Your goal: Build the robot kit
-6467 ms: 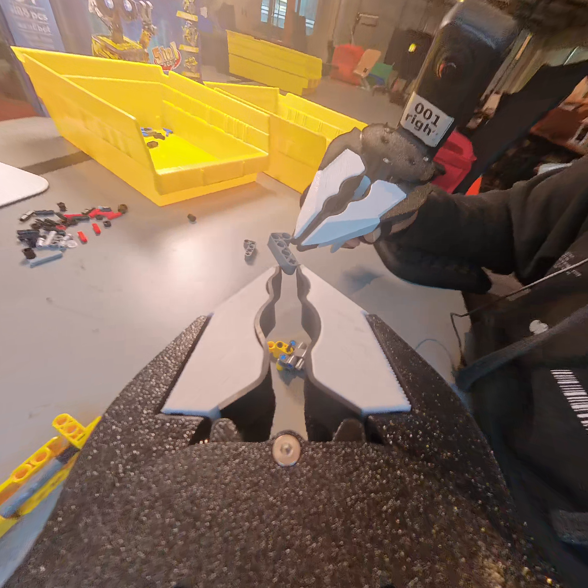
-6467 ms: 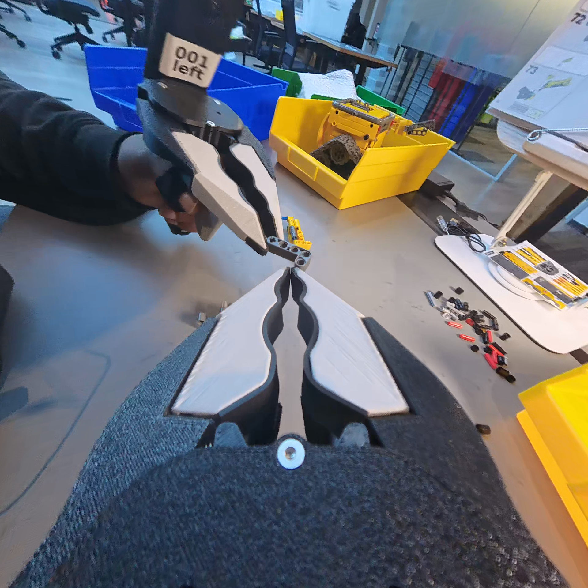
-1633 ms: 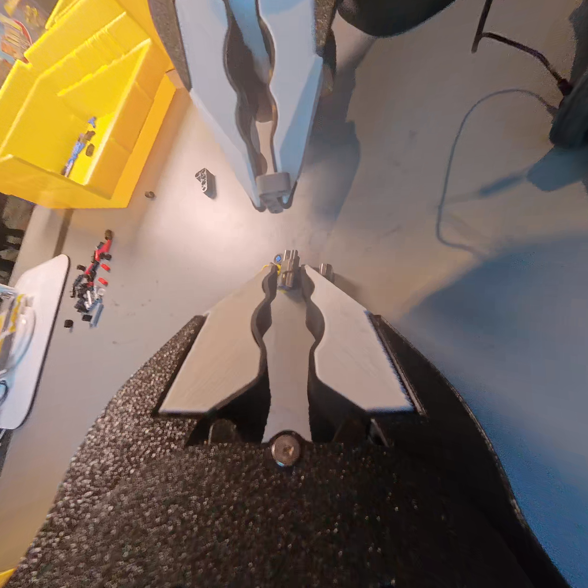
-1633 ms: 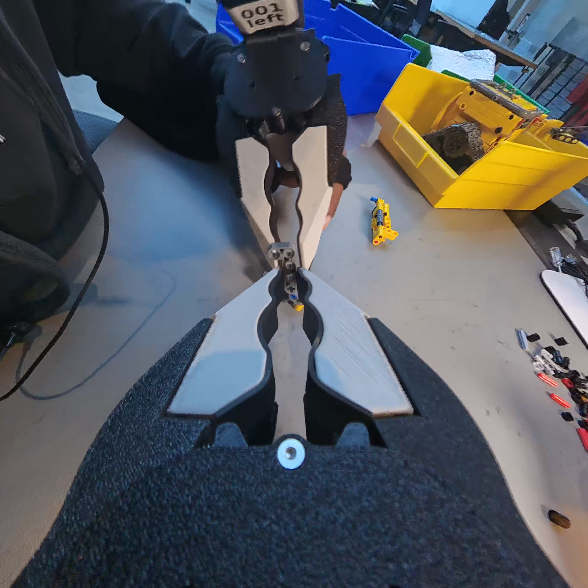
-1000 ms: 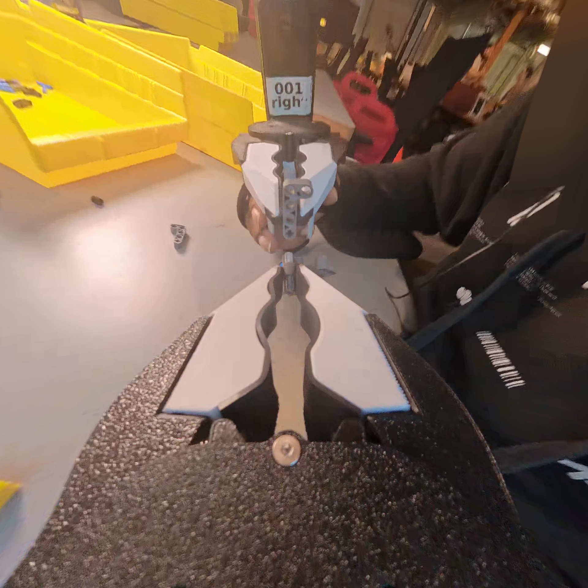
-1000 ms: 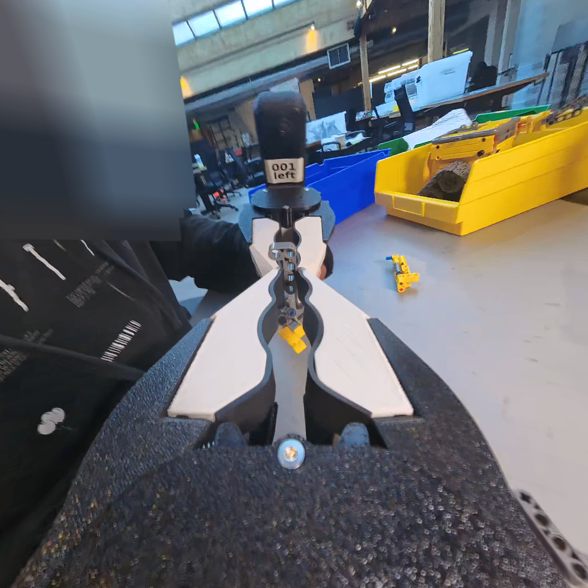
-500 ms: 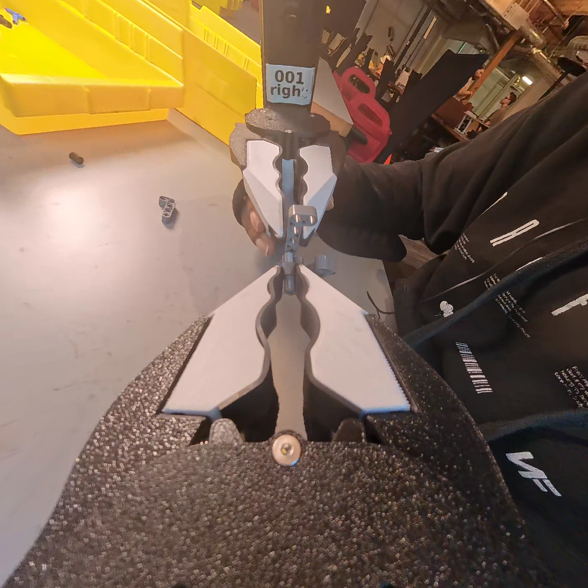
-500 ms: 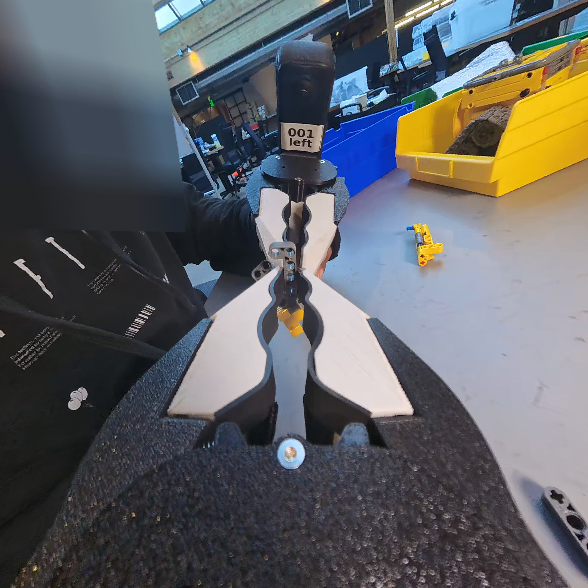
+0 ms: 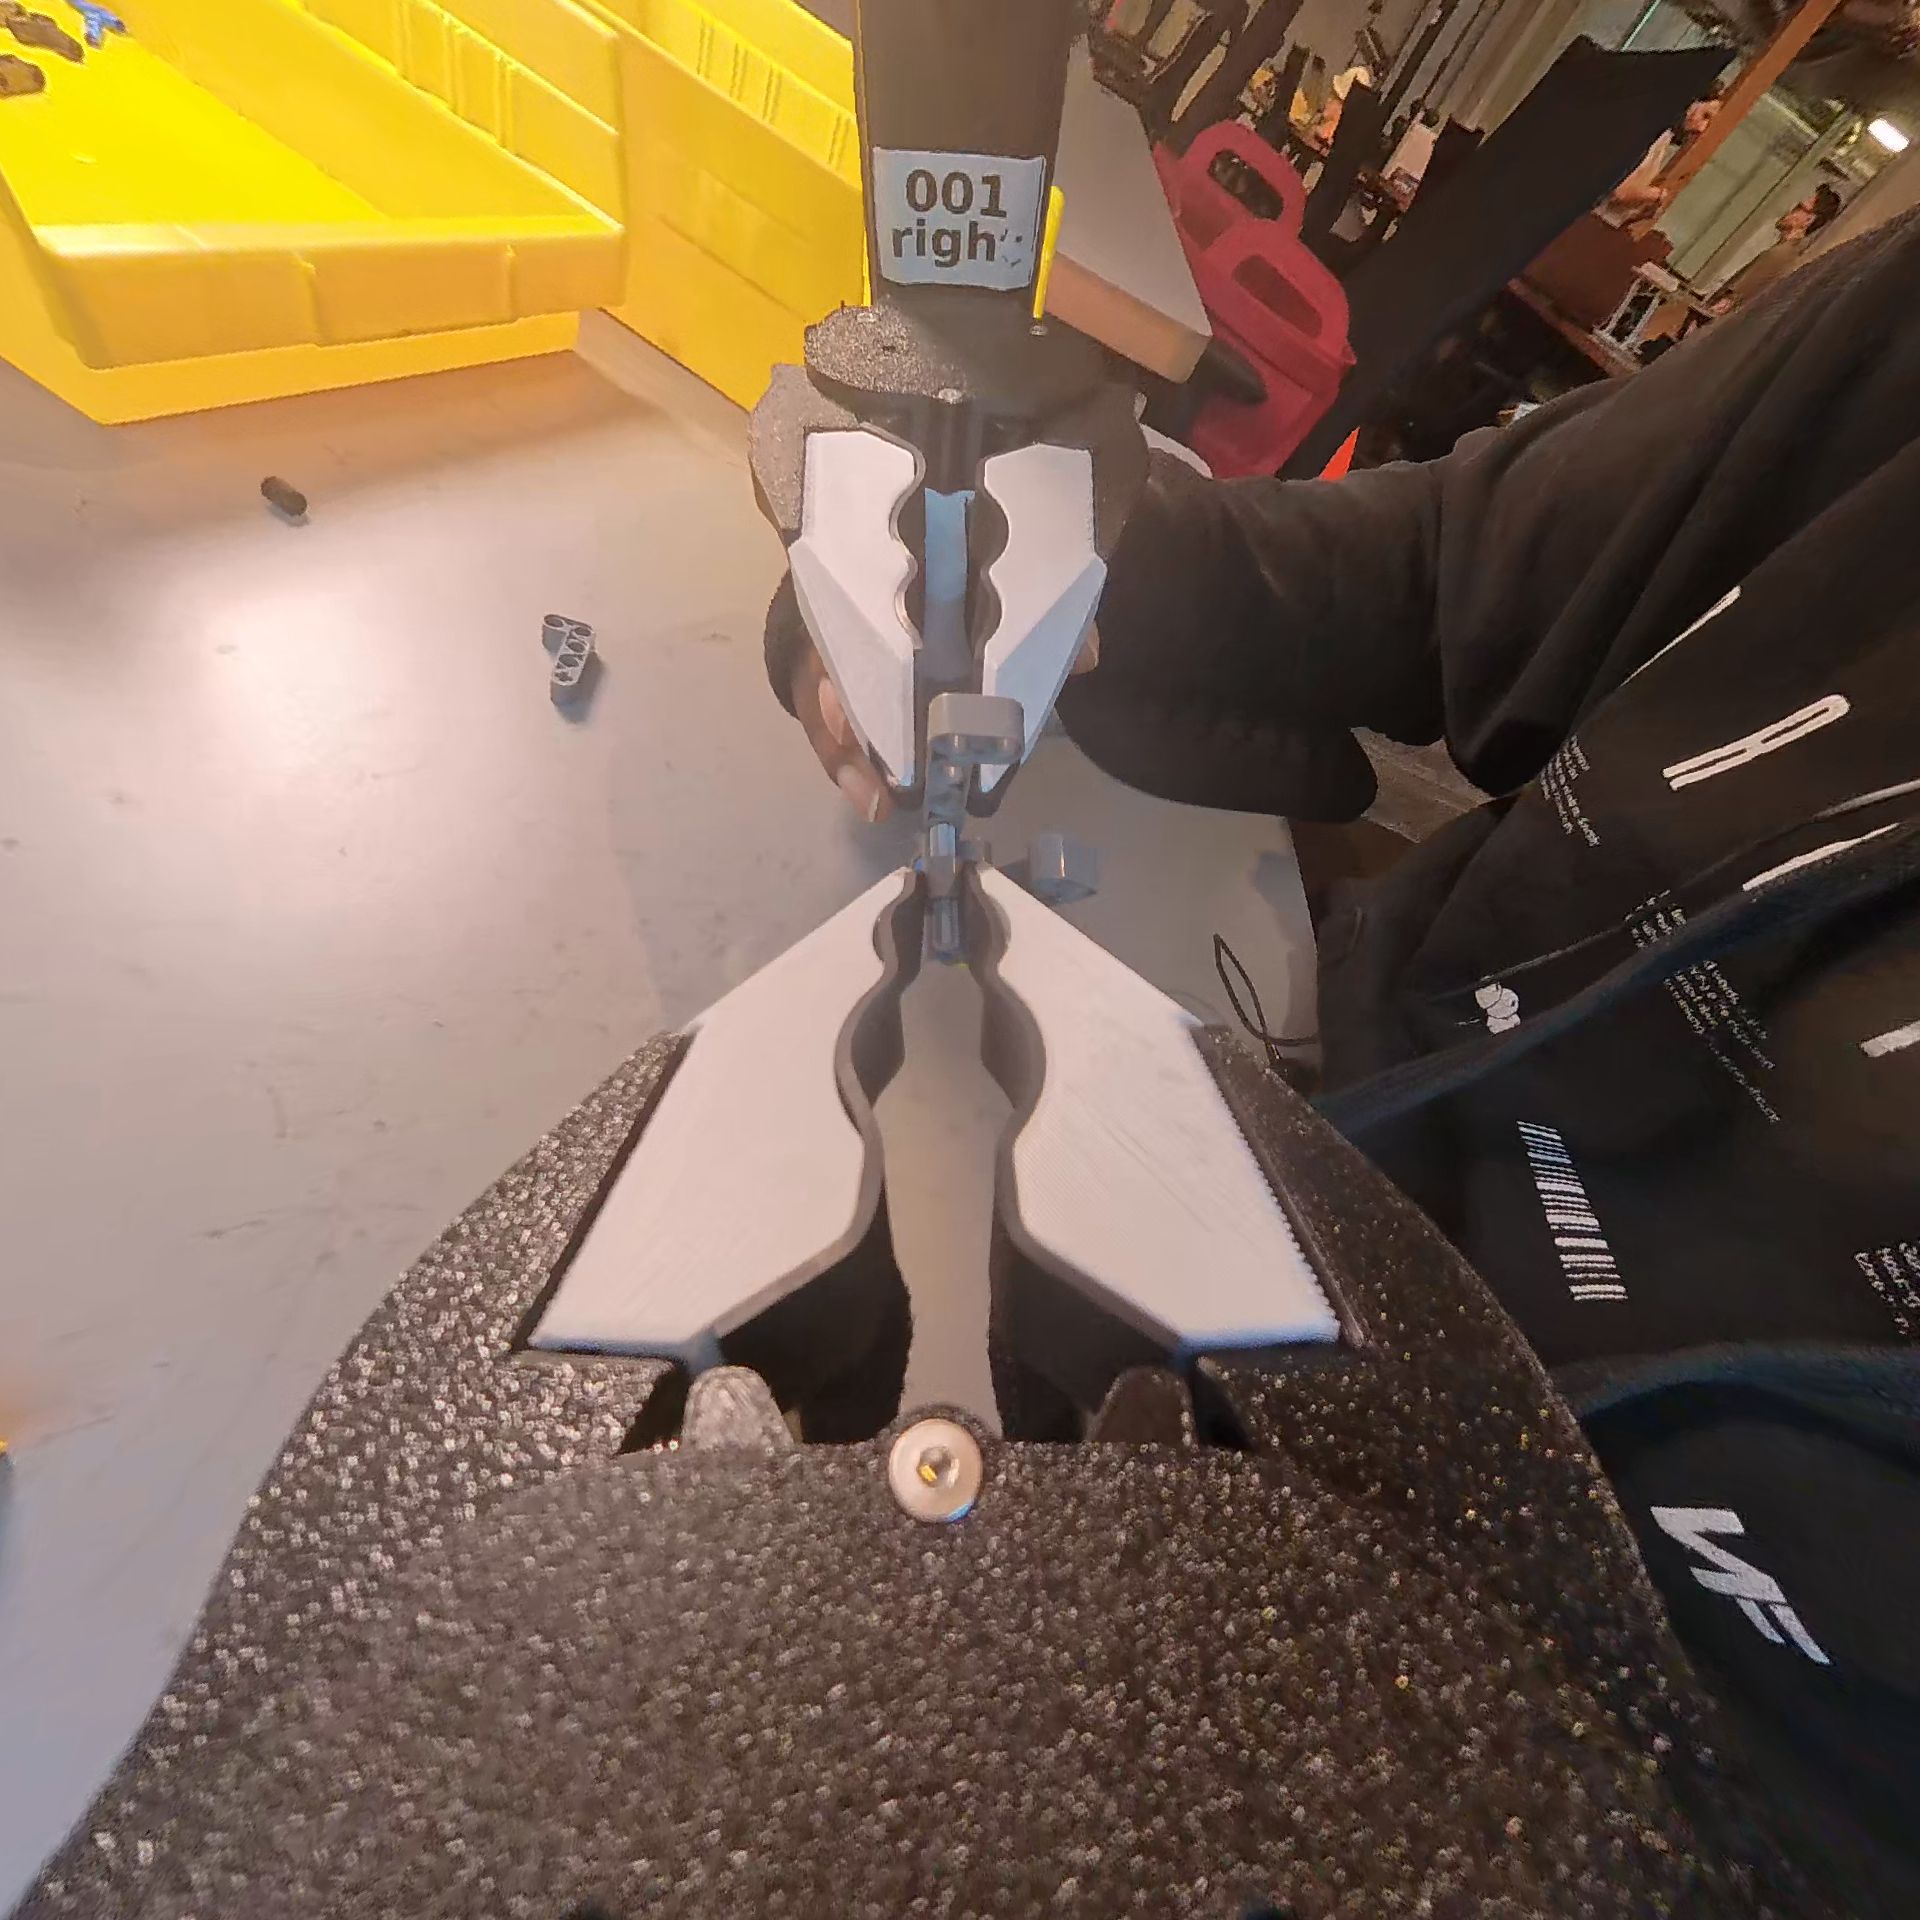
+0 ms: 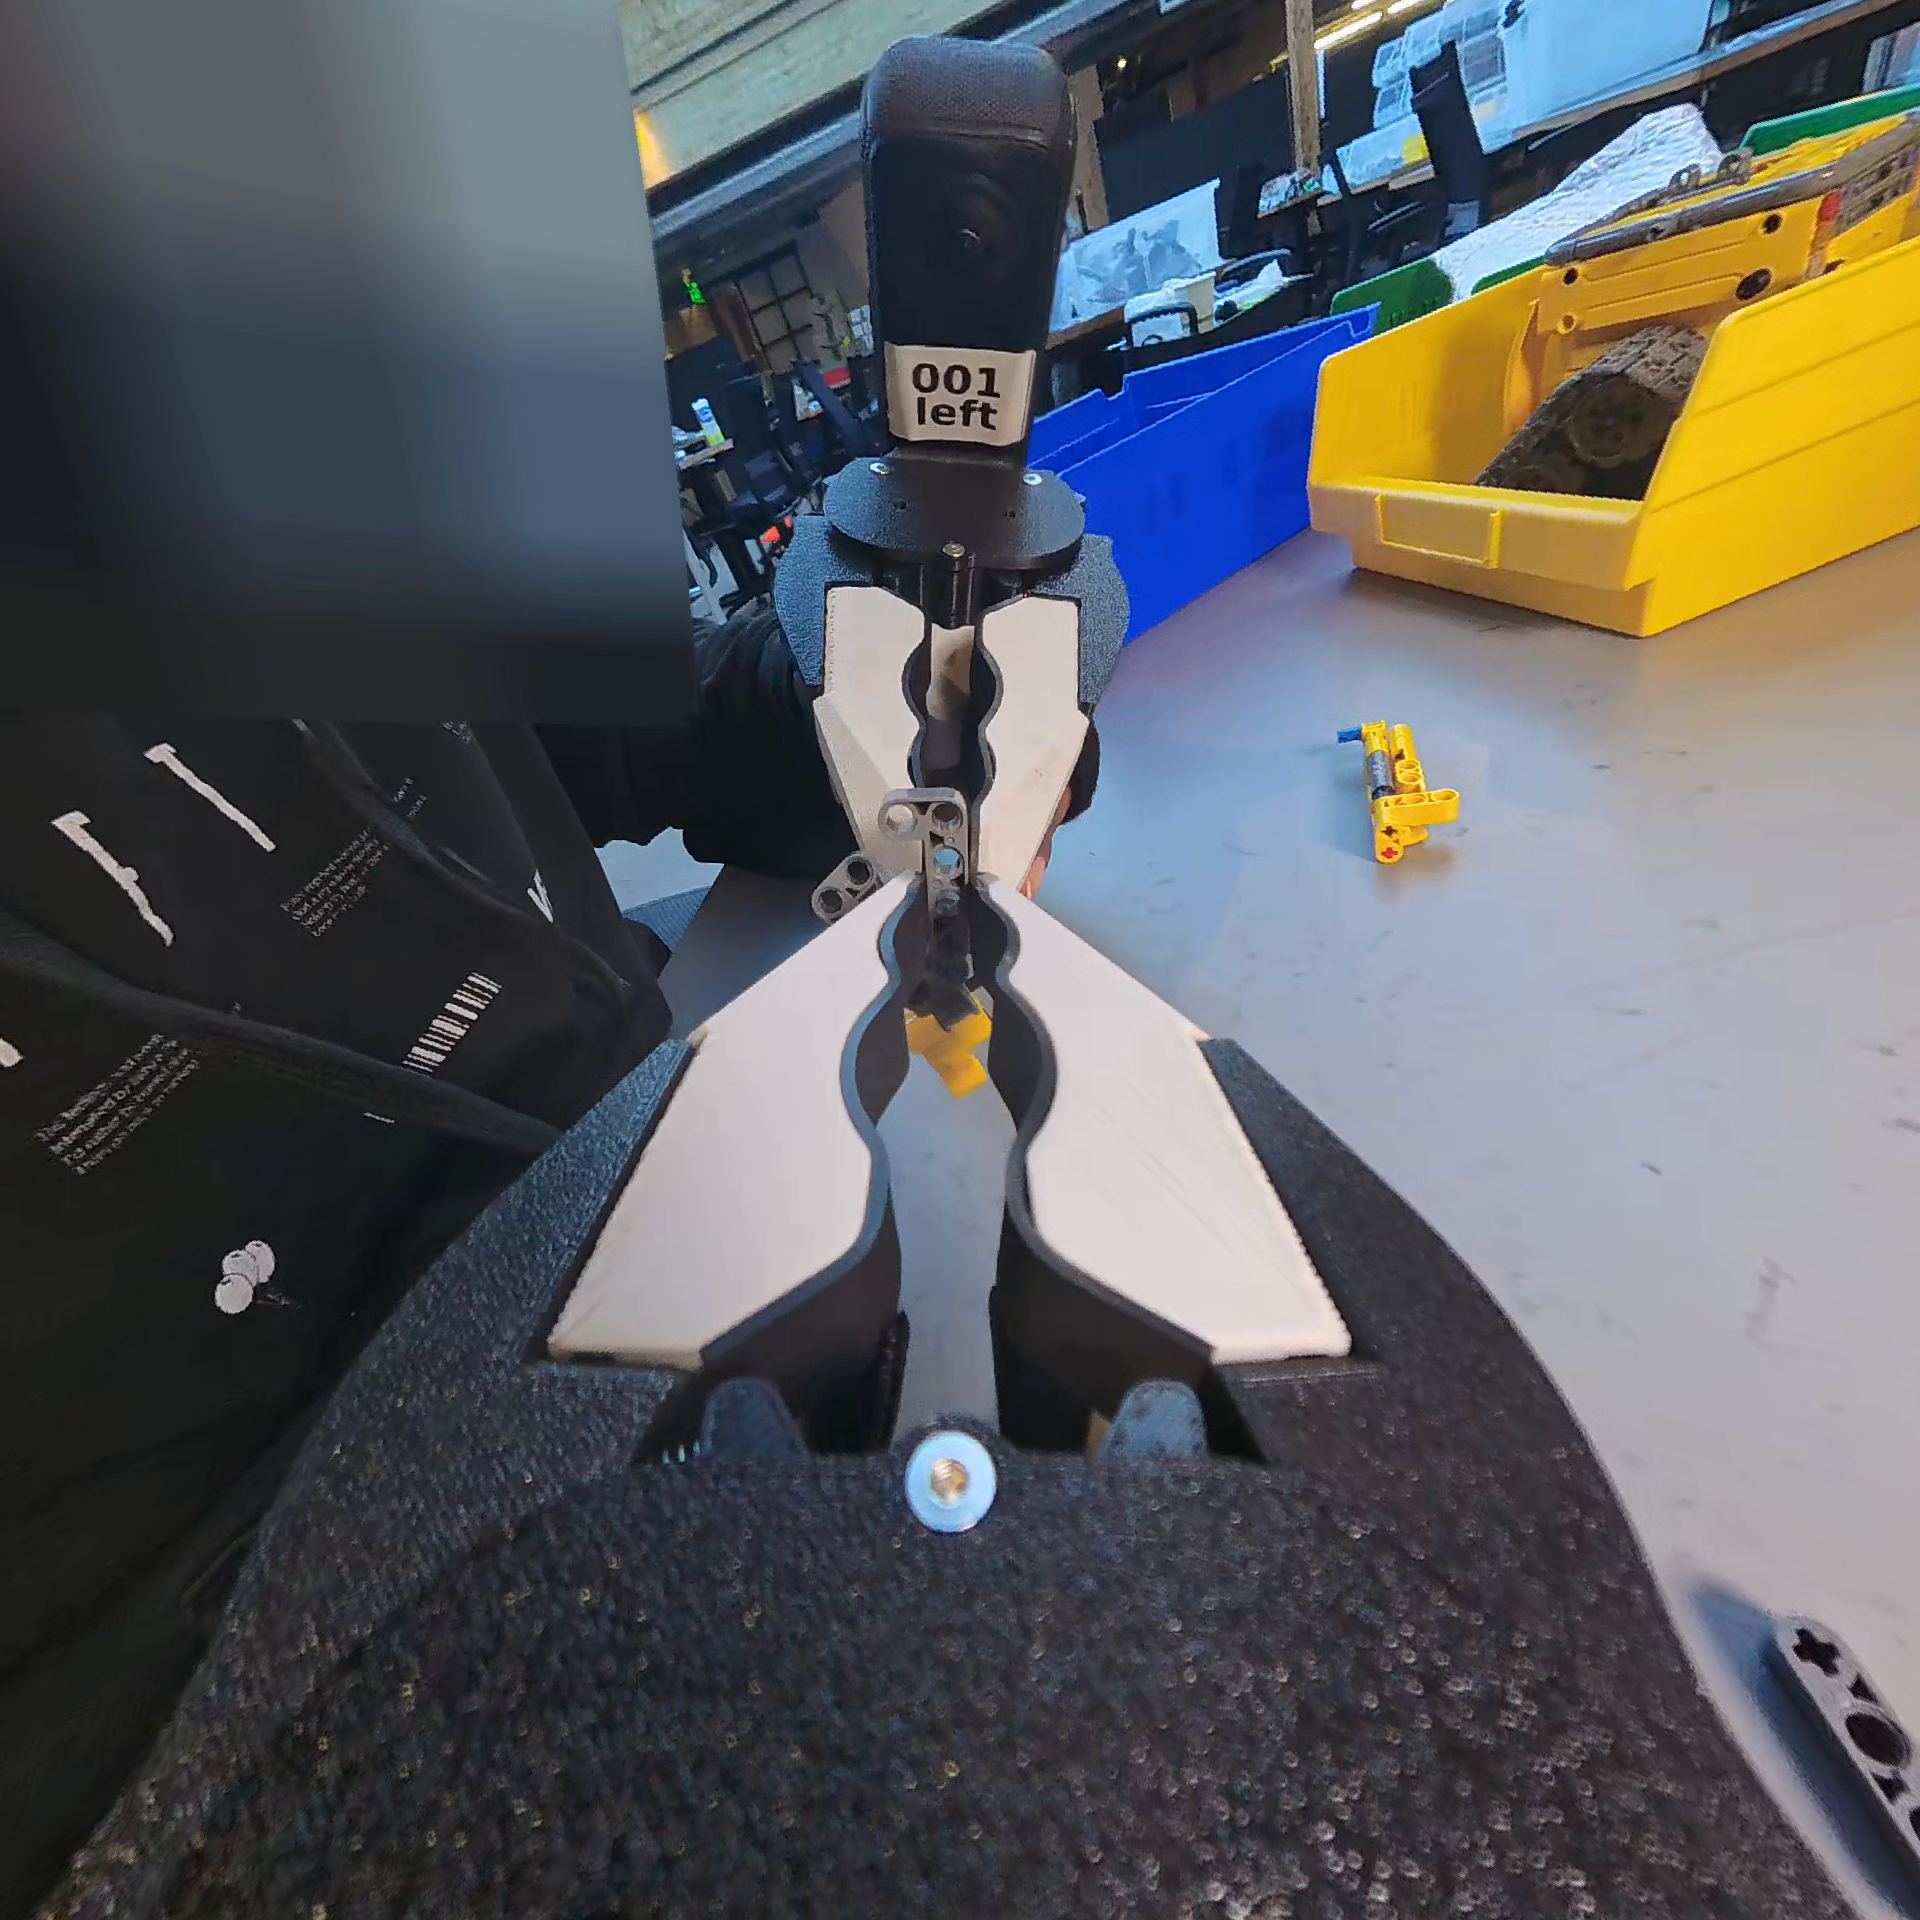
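- The left gripper [image 9: 943, 883] is pinching, with its jaws drawn almost together, a small pin-and-connector assembly [image 9: 943, 904] right at its tips; that piece's yellow end [image 10: 943, 1044] is showing below the right gripper's fingers in the right wrist view.
- The right gripper [image 10: 948, 894] is facing it tip to tip, jaws narrowed onto a grey L-shaped perforated beam [image 10: 930, 831] whose short arm is sticking up above the tips.
- The two held pieces are meeting, touching or nearly so, above the grey table [image 9: 312, 935], close to the person's dark sleeve [image 9: 1351, 623].
- Both parts are looking like hard, light, smooth plastic: stiff, likely to pivot or pop out if pinched off-centre, so a grip across the flat faces near the joining end seems safest.
- A second small grey beam [image 9: 569, 649] is lying far left on the table, with a black pin [image 9: 283, 495] beyond it near the yellow bins [image 9: 312, 260].
- A yellow assembly [image 10: 1397, 790] is lying to the right, well apart, before a yellow bin [image 10: 1558, 520] holding a tracked model.
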A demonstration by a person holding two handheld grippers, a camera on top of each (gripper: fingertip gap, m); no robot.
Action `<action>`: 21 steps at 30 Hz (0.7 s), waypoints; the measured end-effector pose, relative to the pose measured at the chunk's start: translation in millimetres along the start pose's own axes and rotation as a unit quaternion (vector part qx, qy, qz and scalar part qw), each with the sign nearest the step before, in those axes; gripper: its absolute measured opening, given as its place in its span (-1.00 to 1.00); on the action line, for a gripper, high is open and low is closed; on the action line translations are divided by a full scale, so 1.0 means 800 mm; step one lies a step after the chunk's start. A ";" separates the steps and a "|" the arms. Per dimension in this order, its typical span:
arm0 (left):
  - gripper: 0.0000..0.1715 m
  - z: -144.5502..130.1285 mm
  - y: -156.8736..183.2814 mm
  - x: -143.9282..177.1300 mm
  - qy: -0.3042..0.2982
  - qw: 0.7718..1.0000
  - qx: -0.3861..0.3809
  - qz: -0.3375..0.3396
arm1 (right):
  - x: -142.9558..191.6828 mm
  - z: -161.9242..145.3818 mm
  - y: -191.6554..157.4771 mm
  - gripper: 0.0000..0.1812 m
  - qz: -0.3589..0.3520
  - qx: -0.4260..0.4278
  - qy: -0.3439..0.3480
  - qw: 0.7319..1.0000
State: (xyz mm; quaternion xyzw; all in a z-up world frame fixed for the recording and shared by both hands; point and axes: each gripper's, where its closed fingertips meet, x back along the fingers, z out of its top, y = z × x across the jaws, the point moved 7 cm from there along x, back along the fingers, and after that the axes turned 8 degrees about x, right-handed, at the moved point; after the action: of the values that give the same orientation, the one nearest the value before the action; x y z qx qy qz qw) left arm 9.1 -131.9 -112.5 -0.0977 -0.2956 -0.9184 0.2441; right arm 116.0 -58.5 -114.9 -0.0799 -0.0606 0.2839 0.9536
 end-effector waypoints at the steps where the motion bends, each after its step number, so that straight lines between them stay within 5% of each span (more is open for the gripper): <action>1: -0.92 0.000 0.001 0.000 0.000 1.000 -0.003 0.003 | 0.000 0.000 0.000 -0.92 0.002 -0.001 0.001 1.000; 8: -0.93 0.004 0.003 0.004 0.008 0.999 -0.019 0.025 | -0.003 0.002 0.003 -0.92 -0.001 -0.008 0.016 1.000; 21: -0.93 0.020 -0.002 0.014 0.117 0.993 0.032 0.000 | -0.006 0.017 0.012 -0.93 -0.032 -0.072 0.133 0.988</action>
State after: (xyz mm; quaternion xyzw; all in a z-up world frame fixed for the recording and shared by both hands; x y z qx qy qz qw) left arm -1.2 -125.9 -97.0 0.0181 -0.2938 -0.9137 0.2803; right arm 104.6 -51.9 -103.8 -0.1839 0.0443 0.2346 0.9535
